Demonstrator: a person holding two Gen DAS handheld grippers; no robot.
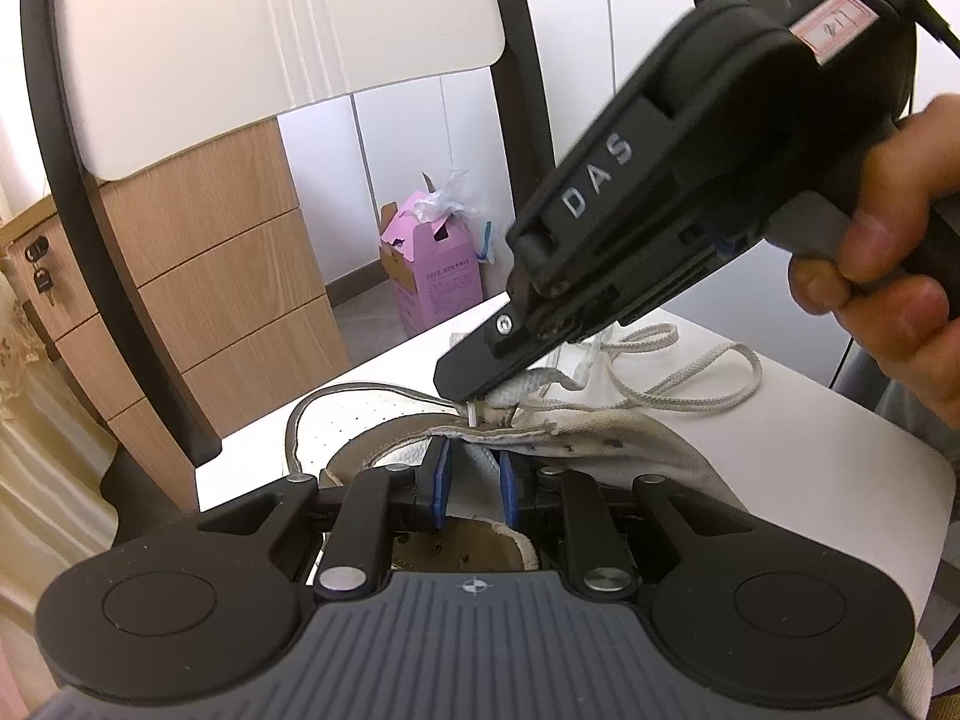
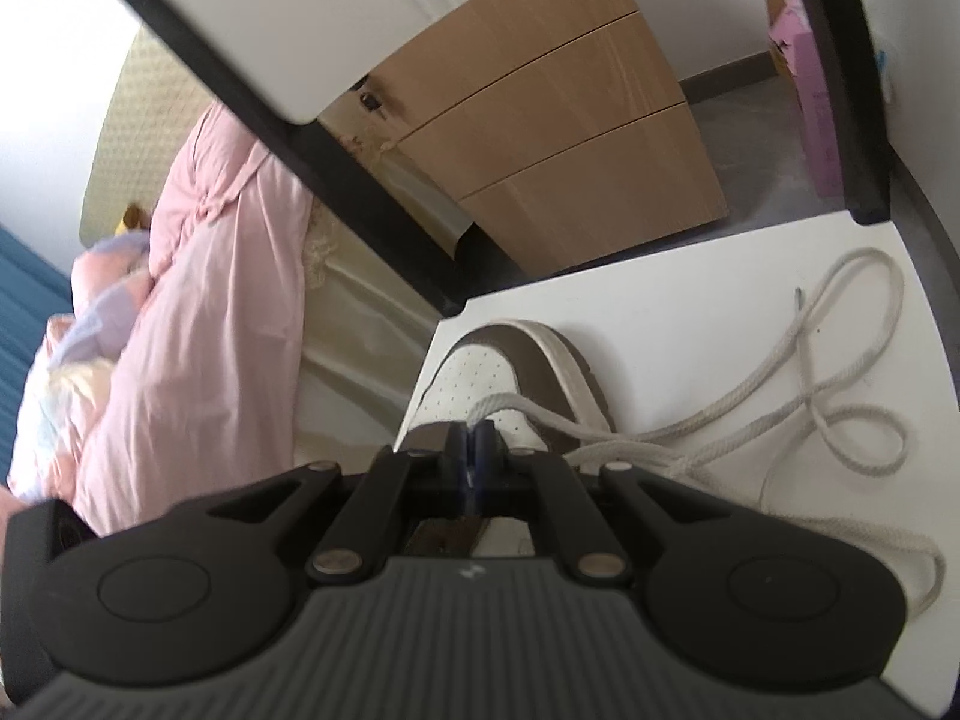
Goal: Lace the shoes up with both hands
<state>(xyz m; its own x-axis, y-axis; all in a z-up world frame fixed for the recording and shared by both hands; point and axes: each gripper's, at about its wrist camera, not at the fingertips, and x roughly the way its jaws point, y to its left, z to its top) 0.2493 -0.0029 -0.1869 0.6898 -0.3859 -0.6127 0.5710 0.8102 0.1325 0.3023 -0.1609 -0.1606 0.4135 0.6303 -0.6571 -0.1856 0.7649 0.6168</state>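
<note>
A white sneaker with taupe trim point(image 1: 600, 438) is seen lying on a white tabletop point(image 1: 810, 450), toe pointing away from both cameras. The left gripper point(image 1: 471, 483) is held at the shoe's opening with its blue pads point(image 1: 443, 483) a little apart, one on either side of the upper's edge near the tongue; whether the pads actually press on the material cannot be told from the left wrist view. The right gripper point(image 1: 474, 405) is seen coming down from the upper right, held by a hand point(image 1: 888, 264), with its fingers pressed together on the clear tip of the grey-white shoelace point(image 2: 780, 408) just above the eyelet row (in the right wrist view the pads meet with no visible gap). The loose lace is laid in loops on the tabletop to the right of the shoe, and one strand crosses the toe box. A pink carton point(image 1: 432, 276) stands on the floor beyond the table, its top flaps open and crumpled plastic showing at the mouth. A wooden drawer unit point(image 1: 222, 276) is noted behind the table's far edge. The toe lies near the table's far edge; bare tabletop remains to the right, beyond the lace loops. A dark curved frame point(image 1: 114, 228) rises at the table's left corner.
</note>
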